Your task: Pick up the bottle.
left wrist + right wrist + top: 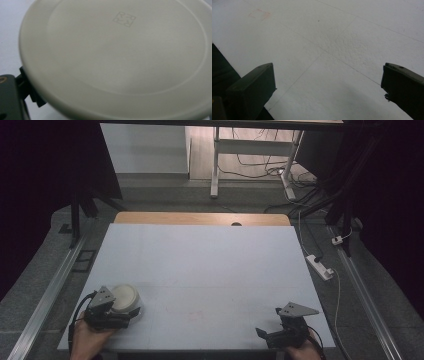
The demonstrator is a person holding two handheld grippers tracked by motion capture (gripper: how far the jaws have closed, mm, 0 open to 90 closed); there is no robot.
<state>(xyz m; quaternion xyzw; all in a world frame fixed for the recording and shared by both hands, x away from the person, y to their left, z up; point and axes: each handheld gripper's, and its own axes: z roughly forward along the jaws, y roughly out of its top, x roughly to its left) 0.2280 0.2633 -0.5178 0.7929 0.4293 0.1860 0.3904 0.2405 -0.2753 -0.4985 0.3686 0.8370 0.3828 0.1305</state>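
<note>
A white bowl (pixel 125 296) is at the near left of the white table (pixel 200 265), its flat base turned up and tilted. My left gripper (pixel 126 314) is at its near side and appears shut on it. The left gripper view has the bowl's base (pixel 120 55), with a small square mark, close in front of the camera. One black finger (pixel 26 83) pokes out from under the rim and the other is hidden. My right gripper (pixel 270 324) rests low at the near right corner, jaws wide open (pixel 328 85) over bare table.
A wooden strip (pixel 200 218) runs along the table's far edge. On the floor to the right lie a white power strip (pixel 320 266) and cables. A white desk frame (pixel 216 165) stands beyond. Metal rails (pixel 47 300) flank the table.
</note>
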